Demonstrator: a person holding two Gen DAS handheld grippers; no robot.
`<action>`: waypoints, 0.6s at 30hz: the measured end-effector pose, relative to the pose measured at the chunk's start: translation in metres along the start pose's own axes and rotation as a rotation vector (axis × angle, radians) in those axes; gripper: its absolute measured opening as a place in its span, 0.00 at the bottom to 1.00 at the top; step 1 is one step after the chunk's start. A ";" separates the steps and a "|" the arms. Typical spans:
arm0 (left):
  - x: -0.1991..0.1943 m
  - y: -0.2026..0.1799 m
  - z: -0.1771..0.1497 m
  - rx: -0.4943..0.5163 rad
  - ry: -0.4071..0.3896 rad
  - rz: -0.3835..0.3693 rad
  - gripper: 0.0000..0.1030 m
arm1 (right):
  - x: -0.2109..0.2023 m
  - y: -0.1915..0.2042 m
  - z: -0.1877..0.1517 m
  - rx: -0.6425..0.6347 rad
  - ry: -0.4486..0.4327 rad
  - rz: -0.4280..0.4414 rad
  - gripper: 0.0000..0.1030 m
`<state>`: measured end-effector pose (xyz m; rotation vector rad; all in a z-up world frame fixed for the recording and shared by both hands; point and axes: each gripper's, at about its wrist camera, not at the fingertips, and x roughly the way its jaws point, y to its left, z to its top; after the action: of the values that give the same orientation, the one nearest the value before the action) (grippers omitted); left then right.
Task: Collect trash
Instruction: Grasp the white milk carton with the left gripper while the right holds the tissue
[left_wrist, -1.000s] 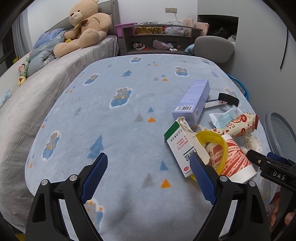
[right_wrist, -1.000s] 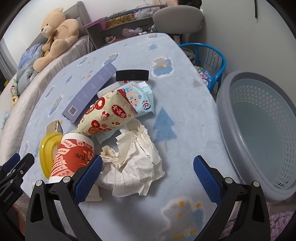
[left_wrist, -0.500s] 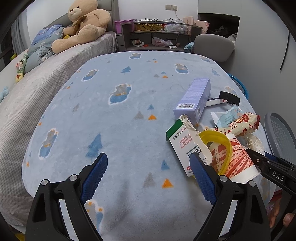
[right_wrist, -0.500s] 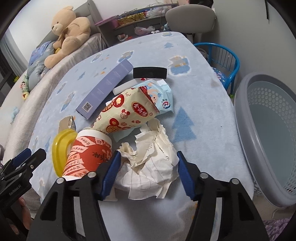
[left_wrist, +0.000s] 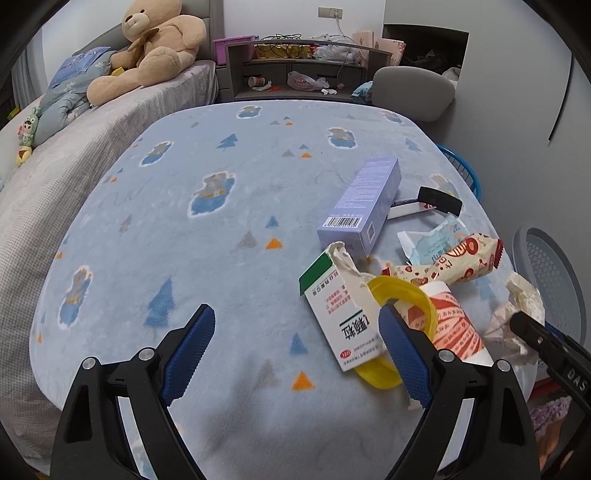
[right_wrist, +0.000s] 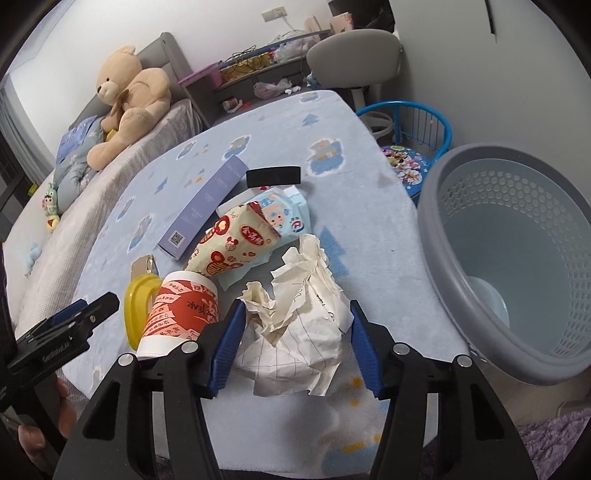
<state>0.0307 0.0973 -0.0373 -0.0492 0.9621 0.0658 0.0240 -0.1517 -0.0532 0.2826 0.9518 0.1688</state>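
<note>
My right gripper is shut on a crumpled paper ball, held at the blanket's near right edge; the ball also shows in the left wrist view. Left of it lies a red and white paper cup with a yellow ring. Behind are a red-patterned snack bag, a blue wipes pack, a purple box and a black item. My left gripper is open and empty over the blanket, beside a white and green carton.
A grey perforated laundry basket stands on the floor to the right of the bed. A blue child's chair and a grey chair stand behind it. A teddy bear sits at the far left. A shelf is behind.
My right gripper has closed from wide open onto the crumpled paper ball and lifted it slightly. My left gripper has stayed open and drifted a little.
</note>
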 end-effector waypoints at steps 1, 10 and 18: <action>0.004 -0.001 0.002 -0.002 0.008 -0.003 0.84 | 0.000 -0.002 -0.001 0.003 -0.001 -0.003 0.53; 0.023 0.006 0.002 -0.021 0.058 0.030 0.84 | 0.000 -0.007 -0.001 0.021 -0.005 0.005 0.53; 0.029 0.031 -0.005 -0.065 0.092 0.067 0.84 | 0.000 -0.007 -0.002 0.020 -0.006 0.007 0.53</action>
<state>0.0407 0.1285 -0.0640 -0.0804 1.0535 0.1573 0.0224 -0.1579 -0.0559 0.3049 0.9471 0.1647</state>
